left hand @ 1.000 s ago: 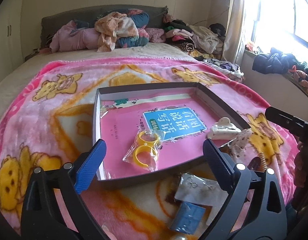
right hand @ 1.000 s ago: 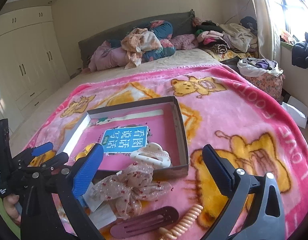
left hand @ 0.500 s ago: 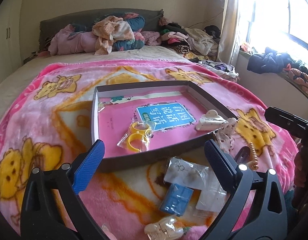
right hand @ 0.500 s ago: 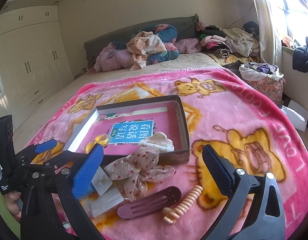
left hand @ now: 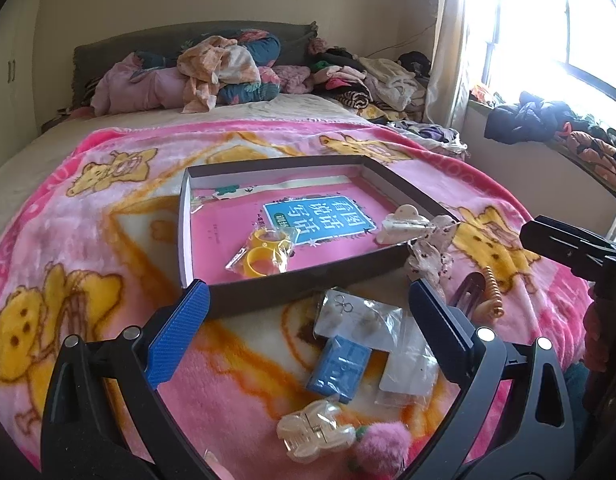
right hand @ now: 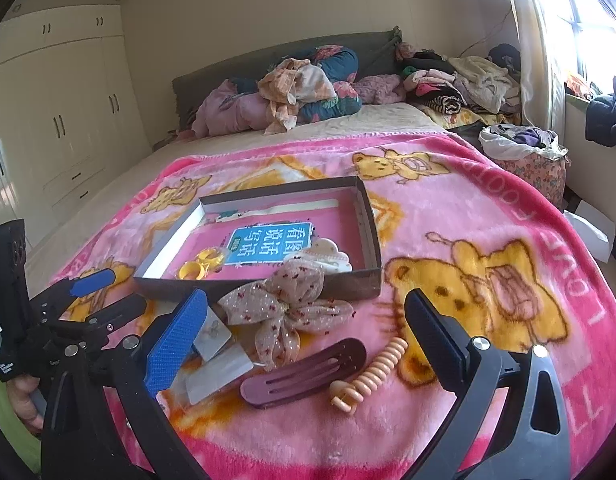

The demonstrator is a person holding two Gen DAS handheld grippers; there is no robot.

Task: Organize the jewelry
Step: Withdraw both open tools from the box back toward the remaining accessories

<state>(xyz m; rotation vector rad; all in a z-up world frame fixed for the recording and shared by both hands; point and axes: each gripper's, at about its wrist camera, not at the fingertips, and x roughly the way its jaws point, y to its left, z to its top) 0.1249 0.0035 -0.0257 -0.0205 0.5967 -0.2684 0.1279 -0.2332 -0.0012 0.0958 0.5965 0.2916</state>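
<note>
A shallow dark box [left hand: 292,292] [right hand: 371,236] lies on the pink blanket, holding a pink book, bagged yellow rings [left hand: 264,256] [right hand: 200,264] and a white claw clip [left hand: 403,224] [right hand: 327,256]. In front of it lie an earring card [left hand: 355,312], a blue packet [left hand: 339,368], a clear claw clip [left hand: 315,432], a spotted fabric bow [right hand: 292,304], a maroon hair clip [right hand: 304,372] and a peach spiral tie [right hand: 371,376]. My left gripper [left hand: 304,320] is open and empty above the packets. My right gripper [right hand: 304,332] is open and empty above the bow.
A pink pom-pom [left hand: 383,448] lies by the clear clip. Piled clothes and pillows [right hand: 292,88] sit at the bed's head. A wardrobe [right hand: 56,120] stands left, a laundry bag [right hand: 523,152] and the window right.
Both grippers have pulled back and up from the box. More loose items on the blanket's near side have come into view. Both stay open and empty.
</note>
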